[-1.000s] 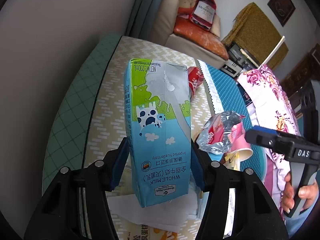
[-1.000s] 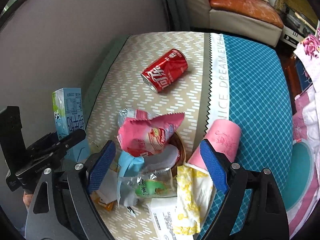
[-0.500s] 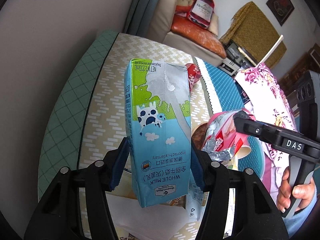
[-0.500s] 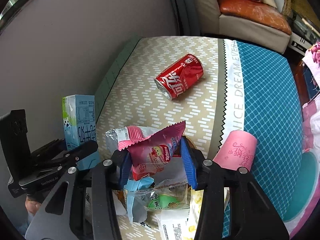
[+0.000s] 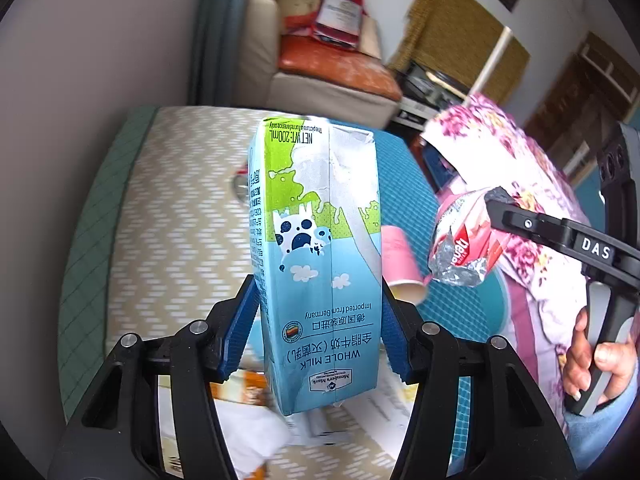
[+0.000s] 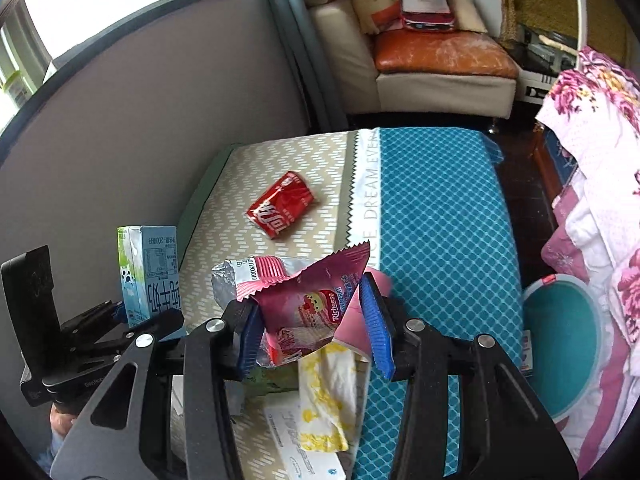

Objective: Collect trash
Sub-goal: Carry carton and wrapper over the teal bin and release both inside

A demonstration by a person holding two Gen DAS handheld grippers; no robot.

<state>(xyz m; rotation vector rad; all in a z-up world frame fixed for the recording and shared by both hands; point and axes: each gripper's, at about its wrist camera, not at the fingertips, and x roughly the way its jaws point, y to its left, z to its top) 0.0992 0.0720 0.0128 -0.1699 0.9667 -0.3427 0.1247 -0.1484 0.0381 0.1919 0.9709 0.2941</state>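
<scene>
A blue and green milk carton (image 5: 316, 260) stands upright between the blue pads of my left gripper (image 5: 316, 332), which is shut on its lower half and holds it above the table. In the right wrist view the same carton (image 6: 150, 268) and the left gripper (image 6: 120, 320) appear at the lower left. My right gripper (image 6: 312, 320) is shut on a crumpled pink snack wrapper (image 6: 312, 300) with a silver lining, lifted off the pile. The left wrist view shows that wrapper (image 5: 460, 248) hanging from the right gripper's fingers (image 5: 520, 220), with a hand on its handle.
A red cola can (image 6: 282, 210) lies on its side on the beige and teal tablecloth (image 6: 432, 220). A pink paper cup (image 5: 400, 260), a yellow-white wrapper (image 6: 324, 396) and papers lie near the front. A teal basin (image 6: 560, 344) and floral cloth (image 6: 600, 160) sit right of the table.
My right gripper closed on the pink wrapper and lifted it off the pile. The left gripper rose and swung with the milk carton still in its grip.
</scene>
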